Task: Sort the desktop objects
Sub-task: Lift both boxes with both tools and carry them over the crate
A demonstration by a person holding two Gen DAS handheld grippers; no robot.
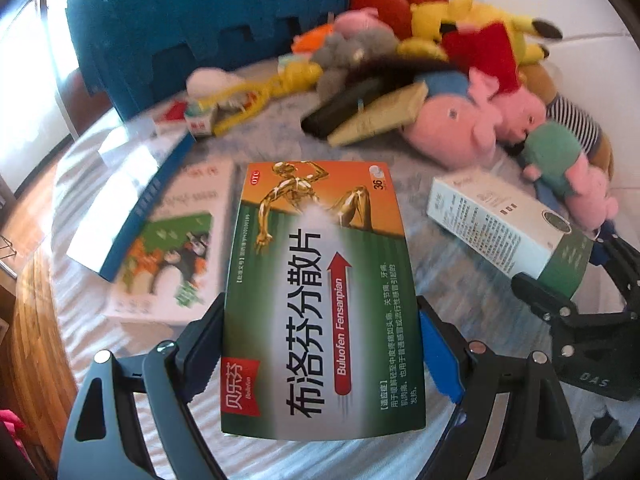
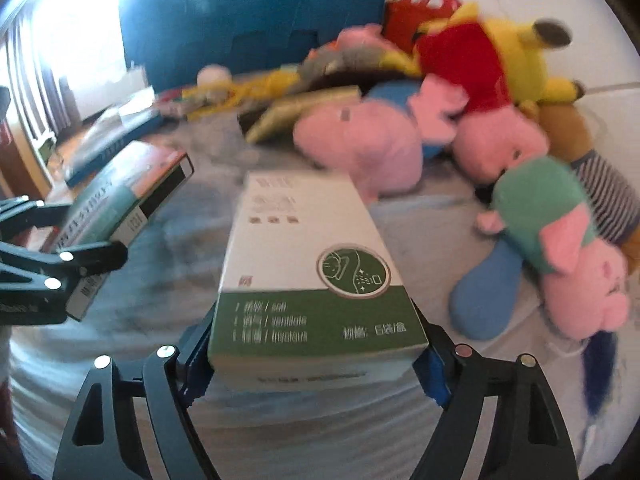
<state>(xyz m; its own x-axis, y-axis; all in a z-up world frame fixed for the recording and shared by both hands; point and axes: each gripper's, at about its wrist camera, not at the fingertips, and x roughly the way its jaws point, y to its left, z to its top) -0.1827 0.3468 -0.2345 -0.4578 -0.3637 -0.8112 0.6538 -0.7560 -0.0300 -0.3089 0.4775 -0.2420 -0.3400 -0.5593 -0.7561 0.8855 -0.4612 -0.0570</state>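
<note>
My left gripper is shut on a green and orange medicine box, held flat above the table. That same box and the left gripper appear at the left of the right wrist view. My right gripper is shut on a white and green box, also lifted. In the left wrist view the white and green box shows at the right, clamped by the right gripper.
A pile of plush toys fills the back right. A blue crate stands at the back left. Books lie on the left of the table, a dark case and a tan notebook in the middle back.
</note>
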